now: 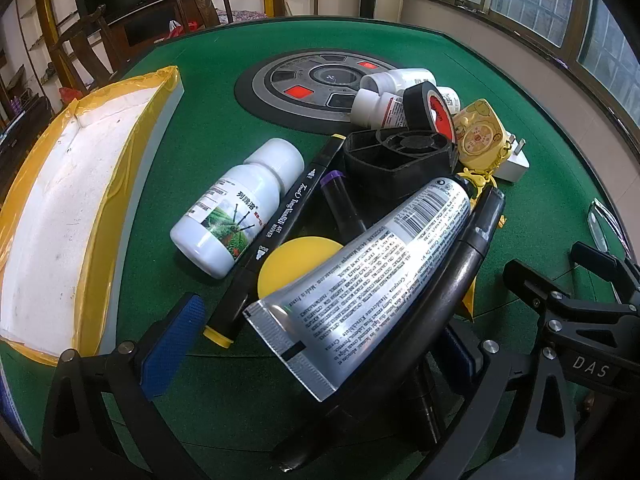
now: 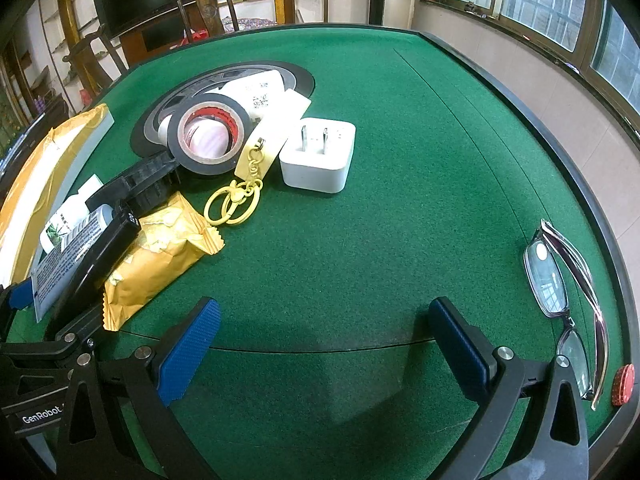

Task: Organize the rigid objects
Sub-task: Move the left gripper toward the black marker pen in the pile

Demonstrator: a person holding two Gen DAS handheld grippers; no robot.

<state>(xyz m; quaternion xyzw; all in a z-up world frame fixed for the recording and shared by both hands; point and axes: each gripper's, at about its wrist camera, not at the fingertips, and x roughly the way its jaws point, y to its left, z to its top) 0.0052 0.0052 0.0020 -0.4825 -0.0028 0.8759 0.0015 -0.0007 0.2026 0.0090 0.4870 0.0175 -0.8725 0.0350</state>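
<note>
A pile of objects lies on the green table. In the left wrist view my left gripper [image 1: 320,340] is open around the silver tube [image 1: 360,264] and a black curved handle [image 1: 456,280]. Beside them lie a white bottle [image 1: 236,208], a black marker [image 1: 276,232], a yellow ball [image 1: 292,264], a black fan [image 1: 400,156], black tape [image 1: 430,110] and a yellow keychain tag [image 1: 480,136]. In the right wrist view my right gripper [image 2: 324,344] is open and empty over bare felt. The white charger plug [image 2: 320,152], tape [image 2: 208,136], yellow key rings [image 2: 236,200] and gold snack packet [image 2: 156,256] lie ahead-left.
A white foam box with yellow tape [image 1: 60,208] stands at the left. Glasses [image 2: 560,280] and a red knob [image 2: 624,384] lie near the table's right edge. The round centre panel [image 1: 320,84] sits mid-table. Wooden chairs stand beyond the far edge.
</note>
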